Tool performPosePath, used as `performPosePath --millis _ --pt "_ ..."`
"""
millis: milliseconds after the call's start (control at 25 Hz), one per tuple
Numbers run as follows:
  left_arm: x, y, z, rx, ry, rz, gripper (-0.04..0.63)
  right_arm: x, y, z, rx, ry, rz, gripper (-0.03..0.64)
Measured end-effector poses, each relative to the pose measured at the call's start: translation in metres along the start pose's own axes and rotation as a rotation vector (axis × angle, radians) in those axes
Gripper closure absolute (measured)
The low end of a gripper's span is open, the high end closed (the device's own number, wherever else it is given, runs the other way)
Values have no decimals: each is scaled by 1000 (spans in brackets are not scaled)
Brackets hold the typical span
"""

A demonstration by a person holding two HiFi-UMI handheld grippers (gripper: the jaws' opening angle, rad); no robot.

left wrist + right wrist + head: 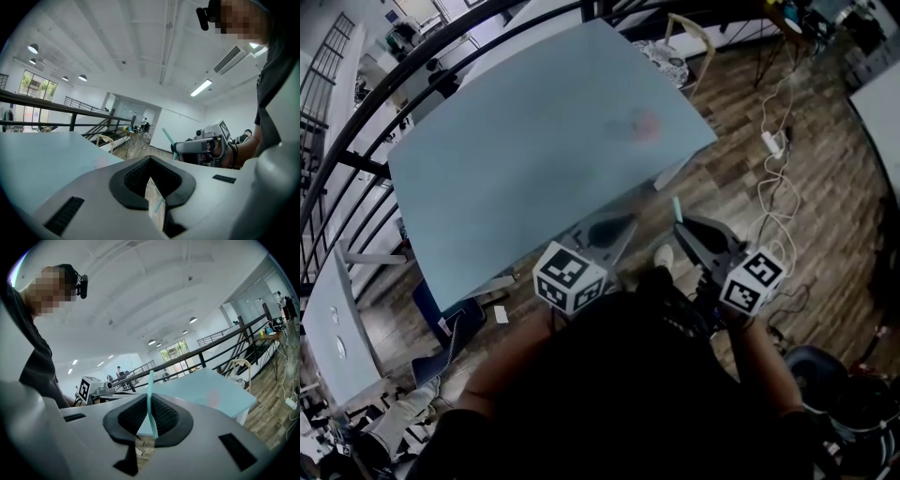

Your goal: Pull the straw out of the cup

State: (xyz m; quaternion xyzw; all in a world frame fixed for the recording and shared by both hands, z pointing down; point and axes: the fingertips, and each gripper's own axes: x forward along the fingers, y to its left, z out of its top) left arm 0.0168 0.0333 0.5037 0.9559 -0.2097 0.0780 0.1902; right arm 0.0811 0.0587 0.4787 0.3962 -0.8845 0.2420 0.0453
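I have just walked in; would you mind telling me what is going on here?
A person stands by a light blue table with a gripper in each hand, both held close to the body. The right gripper is shut on a teal straw, which sticks up out of its jaws, clear of any cup. The left gripper has its jaws together, and I cannot make out anything held. No cup is clearly in view; only a blurred pink patch shows on the table.

Head view looks steeply down; both gripper views tilt upward, sharing the pale-blue table (534, 141).
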Motion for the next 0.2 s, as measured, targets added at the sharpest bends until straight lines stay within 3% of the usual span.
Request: performPosePath --millis 200 --pt "0 1 3 0 2 3 584 2 0 2 -6 0 -3 577"
